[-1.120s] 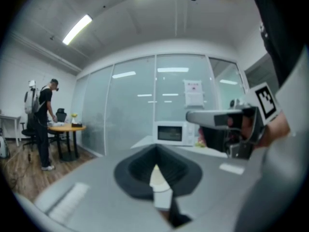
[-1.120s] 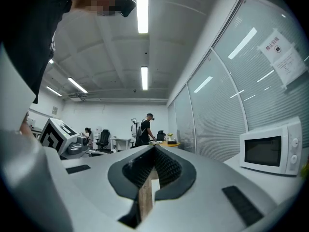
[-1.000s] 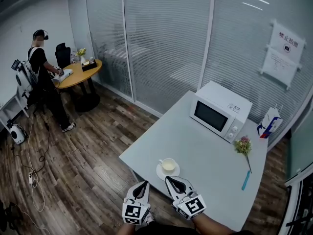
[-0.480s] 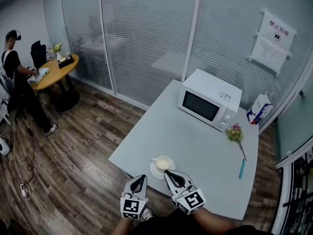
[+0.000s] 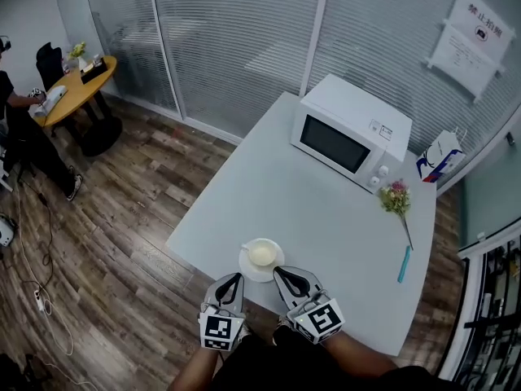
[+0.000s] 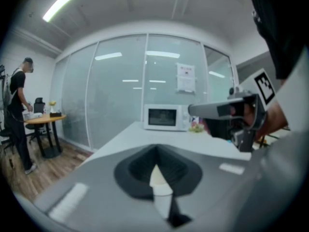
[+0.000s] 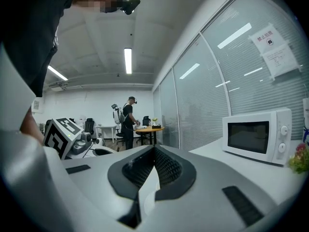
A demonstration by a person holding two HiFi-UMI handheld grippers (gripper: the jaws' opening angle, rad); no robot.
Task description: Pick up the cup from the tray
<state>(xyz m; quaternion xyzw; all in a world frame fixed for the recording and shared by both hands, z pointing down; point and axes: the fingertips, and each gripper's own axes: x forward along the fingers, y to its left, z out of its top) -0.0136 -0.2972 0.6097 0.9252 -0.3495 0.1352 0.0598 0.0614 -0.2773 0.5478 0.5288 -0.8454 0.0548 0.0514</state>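
A white cup (image 5: 261, 254) with pale liquid stands on a white saucer (image 5: 247, 268) near the front edge of the grey table (image 5: 326, 218). Just short of it, over the table's edge, my left gripper (image 5: 230, 281) and right gripper (image 5: 282, 274) are held side by side, both shut with nothing between the jaws. The cup sits between and just beyond their tips. Neither gripper view shows the cup. In the left gripper view the left gripper (image 6: 155, 154) has its jaws together, and the right gripper (image 7: 154, 153) shows the same in its own view.
A white microwave (image 5: 348, 137) stands at the table's far side. To its right are a blue and white carton (image 5: 440, 157), a small flower sprig (image 5: 396, 198) and a blue pen (image 5: 402, 265). A person (image 5: 20, 129) stands by a round wooden table (image 5: 73, 92) at far left. Glass partitions run behind.
The head view has shifted toward the table, so the cup and saucer now sit closer to both gripper tips. The grippers stay shut, side by side.
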